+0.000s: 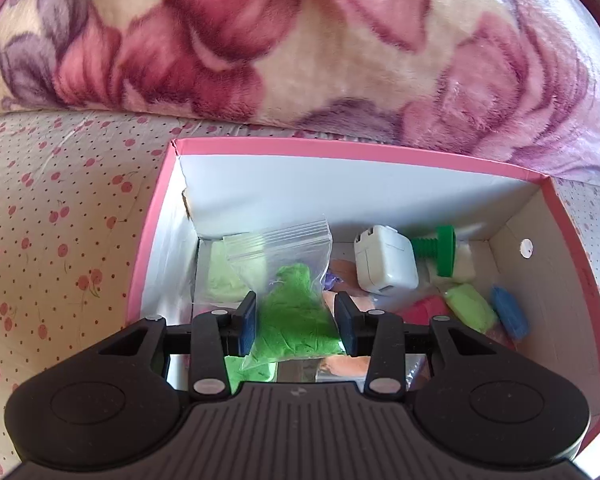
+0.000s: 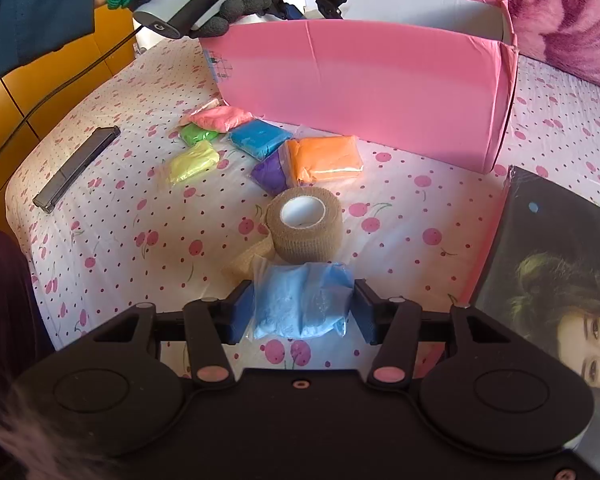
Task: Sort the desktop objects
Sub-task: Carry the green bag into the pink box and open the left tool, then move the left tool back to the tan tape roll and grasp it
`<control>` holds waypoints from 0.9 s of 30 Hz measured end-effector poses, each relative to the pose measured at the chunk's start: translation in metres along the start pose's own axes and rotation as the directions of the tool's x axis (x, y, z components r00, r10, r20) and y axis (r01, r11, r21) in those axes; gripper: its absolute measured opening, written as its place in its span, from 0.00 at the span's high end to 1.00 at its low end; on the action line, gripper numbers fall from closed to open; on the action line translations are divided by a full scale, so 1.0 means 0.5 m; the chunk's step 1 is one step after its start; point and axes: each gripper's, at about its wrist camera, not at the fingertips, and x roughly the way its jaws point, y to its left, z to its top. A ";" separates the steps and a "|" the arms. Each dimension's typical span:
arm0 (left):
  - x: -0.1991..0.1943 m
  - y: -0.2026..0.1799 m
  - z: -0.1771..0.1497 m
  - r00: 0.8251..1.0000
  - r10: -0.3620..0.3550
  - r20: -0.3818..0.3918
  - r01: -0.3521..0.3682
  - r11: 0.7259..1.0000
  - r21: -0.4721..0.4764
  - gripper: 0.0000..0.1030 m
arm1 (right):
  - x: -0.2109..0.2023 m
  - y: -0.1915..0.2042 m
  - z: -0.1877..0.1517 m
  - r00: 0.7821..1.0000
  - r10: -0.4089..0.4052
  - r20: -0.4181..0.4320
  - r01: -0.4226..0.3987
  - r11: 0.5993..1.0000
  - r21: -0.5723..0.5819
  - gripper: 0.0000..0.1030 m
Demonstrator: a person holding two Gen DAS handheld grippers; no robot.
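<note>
While clamped on the green clay bag (image 1: 296,320) over the pink box (image 1: 340,152), left gripper (image 1: 296,322) mid-deposit, needing release; right gripper (image 2: 303,308) pinching the blue clay bag (image 2: 300,304) above the bedsheet (image 2: 112,240), awaiting the box

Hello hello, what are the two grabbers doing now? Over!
Left gripper shut on green clay bag, above pink cardboard box. Right gripper shut on light-blue clay bag. Tan bandage roll just ahead.

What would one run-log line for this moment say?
left gripper: shut on green clay bag, over pink box | right gripper: shut on light-blue clay bag, above bedsheet
</note>
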 end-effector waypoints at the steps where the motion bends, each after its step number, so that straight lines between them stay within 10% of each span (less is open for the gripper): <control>1: 0.002 0.001 0.001 1.000 -0.004 -0.003 0.004 1.000 -0.004 0.62 | -0.001 -0.001 0.000 1.000 0.002 0.001 -0.002 1.000 0.002 0.49; 15: -0.142 -0.011 -0.035 0.989 -0.065 0.135 0.058 0.997 0.053 0.48 | -0.039 -0.031 0.000 0.999 -0.016 0.052 0.012 0.997 0.076 0.55; 20: -0.274 -0.022 -0.137 0.959 -0.225 0.174 0.202 0.969 0.141 0.48 | -0.035 -0.018 -0.007 0.998 -0.041 0.037 0.040 0.999 0.029 0.54; 27: -0.279 -0.066 -0.327 0.951 -0.307 0.034 0.294 0.933 0.205 0.48 | -0.013 0.009 -0.004 0.994 -0.102 0.022 0.104 0.993 -0.064 0.42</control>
